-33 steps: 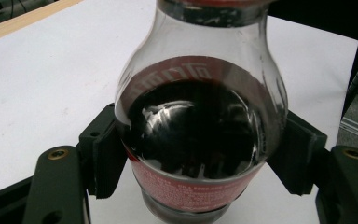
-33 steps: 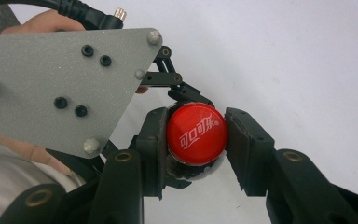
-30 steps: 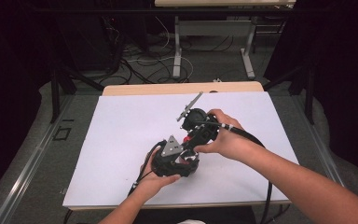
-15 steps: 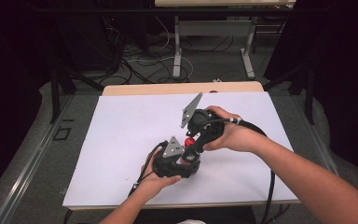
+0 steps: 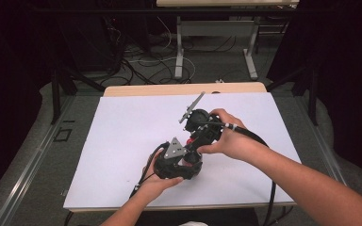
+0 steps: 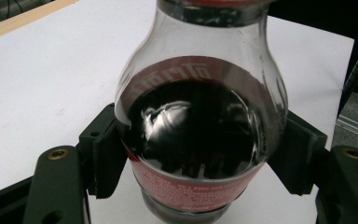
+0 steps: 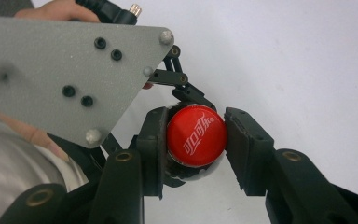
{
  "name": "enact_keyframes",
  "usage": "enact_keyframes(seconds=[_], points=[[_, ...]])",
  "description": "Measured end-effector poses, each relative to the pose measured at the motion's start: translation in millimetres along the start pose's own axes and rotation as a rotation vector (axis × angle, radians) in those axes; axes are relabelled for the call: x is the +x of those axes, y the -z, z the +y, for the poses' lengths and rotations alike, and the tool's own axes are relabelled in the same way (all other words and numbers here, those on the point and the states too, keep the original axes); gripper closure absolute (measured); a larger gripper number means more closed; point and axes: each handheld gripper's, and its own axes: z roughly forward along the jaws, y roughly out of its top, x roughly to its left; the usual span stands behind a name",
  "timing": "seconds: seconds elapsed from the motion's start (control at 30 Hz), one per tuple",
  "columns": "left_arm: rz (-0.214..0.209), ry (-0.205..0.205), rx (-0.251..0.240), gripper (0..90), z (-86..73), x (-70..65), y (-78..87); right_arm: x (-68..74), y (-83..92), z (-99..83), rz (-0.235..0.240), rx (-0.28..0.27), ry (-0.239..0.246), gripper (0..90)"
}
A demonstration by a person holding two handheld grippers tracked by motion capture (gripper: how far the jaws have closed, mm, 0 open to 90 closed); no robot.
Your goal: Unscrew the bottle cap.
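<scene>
Upright on the white surface [image 5: 122, 141], the small cola bottle [image 6: 200, 135], smooth and slippery, sits clamped at its belly in the left tool [image 6: 200, 163], while the right tool [image 7: 193, 140] pinches its ridged red cap [image 7: 196, 135].

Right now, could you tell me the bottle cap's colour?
Red with white lettering; the bottle cap shows best in the right gripper view.

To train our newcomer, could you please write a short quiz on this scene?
1. True or false: the left tongs clamp the bottle by its body.
2. What sits between the right tongs?
3. The table cover is: A white, B green, C black?
Key: 1 true; 2 the red cap, on which those tongs have just been closing; 3 A.
</scene>
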Motion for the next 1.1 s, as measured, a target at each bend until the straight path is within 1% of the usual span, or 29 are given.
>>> enact_keyframes(seconds=[0.07,0.1,0.13,0.17,0.2,0.23,0.27,0.3,0.37,0.4,0.43,0.47,0.5,0.53,0.57,0.63,0.67,0.7,0.73,0.77,0.8,0.83,0.87,0.9,0.93,0.97,1.03,1.07,1.1], points=[[-0.002,0.000,-0.001,30.1,-0.1,-0.3,-0.2,-3.1,-0.4,0.1,0.037,-0.002,0.095,60.7],[-0.014,-0.004,0.012,30.1,0.5,0.3,1.0,-4.3,-0.4,0.1,0.048,-0.004,0.140,60.7],[-0.006,-0.003,-0.005,30.1,0.0,-0.6,-0.3,-5.5,-0.3,0.0,0.058,-0.005,0.193,60.7],[-0.004,-0.009,-0.005,30.1,0.2,-0.6,-0.1,-8.0,0.0,0.2,0.068,-0.004,0.258,60.7],[-0.005,-0.012,-0.008,30.1,0.3,-0.8,-0.5,-9.7,0.3,0.1,0.087,-0.002,0.286,60.7],[-0.001,-0.015,-0.002,30.1,0.6,-1.3,-0.3,-12.3,0.4,-0.5,0.114,-0.008,0.371,60.7],[-0.004,-0.015,-0.005,30.1,0.3,-1.5,-0.6,-12.3,0.4,-0.5,0.114,-0.008,0.371,60.7],[-0.003,-0.015,-0.006,30.1,0.2,-1.5,-0.8,-12.9,0.4,-1.3,0.123,-0.012,0.403,60.7],[-0.006,-0.008,-0.005,30.1,0.2,-1.0,-0.6,-14.5,0.2,-2.1,0.123,-0.017,0.400,59.6],[-0.015,-0.008,0.011,30.1,0.8,0.0,0.8,-14.6,-0.2,-2.4,0.123,-0.022,0.396,53.4],[-0.013,-0.007,0.010,30.1,0.8,0.3,0.8,-14.0,-0.5,-2.7,0.118,-0.031,0.380,46.4],[0.004,-0.008,-0.010,30.1,0.3,0.3,-0.6,-13.9,-0.5,-2.7,0.106,-0.044,0.352,42.6],[0.004,-0.007,-0.008,30.1,0.3,0.7,-0.4,-12.1,0.3,-3.2,0.099,-0.041,0.300,42.0],[-0.002,-0.005,-0.001,30.1,0.6,1.2,0.2,-10.8,1.1,-3.3,0.088,-0.042,0.268,42.3],[0.007,-0.004,-0.008,30.1,0.3,1.1,-0.2,-9.3,1.7,-3.8,0.078,-0.033,0.225,44.6],[0.005,0.000,-0.009,30.1,0.4,0.9,-0.3,-6.6,1.1,-4.0,0.062,-0.016,0.127,47.8],[0.001,0.001,-0.008,30.1,0.4,0.7,-0.5,-4.9,0.9,-4.0,0.038,-0.006,0.090,49.1],[0.005,0.003,-0.010,30.1,0.4,0.4,-0.7,-3.7,0.6,-3.7,0.006,-0.002,0.072,49.8],[0.004,0.002,-0.009,30.1,0.4,0.3,-0.9,-1.9,0.3,-3.5,-0.008,-0.001,0.042,50.3],[0.004,0.003,-0.009,30.1,0.3,0.0,-1.0,-1.4,-0.2,-3.4,-0.014,-0.002,0.019,51.0],[0.004,0.002,-0.007,30.1,0.2,0.0,-1.0,-1.6,0.0,-3.1,0.004,-0.003,-0.009,51.9],[0.004,0.001,-0.008,30.1,0.2,0.1,-0.9,-1.1,0.0,-2.9,-0.004,-0.008,-0.031,53.0],[0.004,-0.005,-0.008,30.1,0.3,0.5,-0.7,-0.7,-0.4,-2.4,-0.007,0.005,-0.052,55.7],[0.005,0.001,-0.010,30.1,0.2,0.2,-0.6,-0.7,-0.4,-2.4,-0.007,0.005,-0.052,55.7],[-0.010,0.005,0.008,30.1,0.7,0.3,1.0,-1.2,-1.1,-2.3,-0.002,0.007,-0.057,57.0],[-0.009,0.005,0.007,30.1,0.9,0.2,1.1,-1.3,-1.6,-2.3,0.002,0.011,-0.060,60.3],[-0.010,0.002,0.009,30.1,0.8,0.4,1.2,-3.6,-1.9,-1.9,0.020,0.013,-0.036,60.7],[-0.014,0.001,0.010,30.1,0.8,0.4,1.1,-4.2,-1.8,-1.7,0.031,0.014,-0.009,60.9],[-0.011,-0.002,0.011,30.1,0.7,0.1,1.0,-5.0,-2.0,-1.5,0.043,0.016,0.031,61.1]])
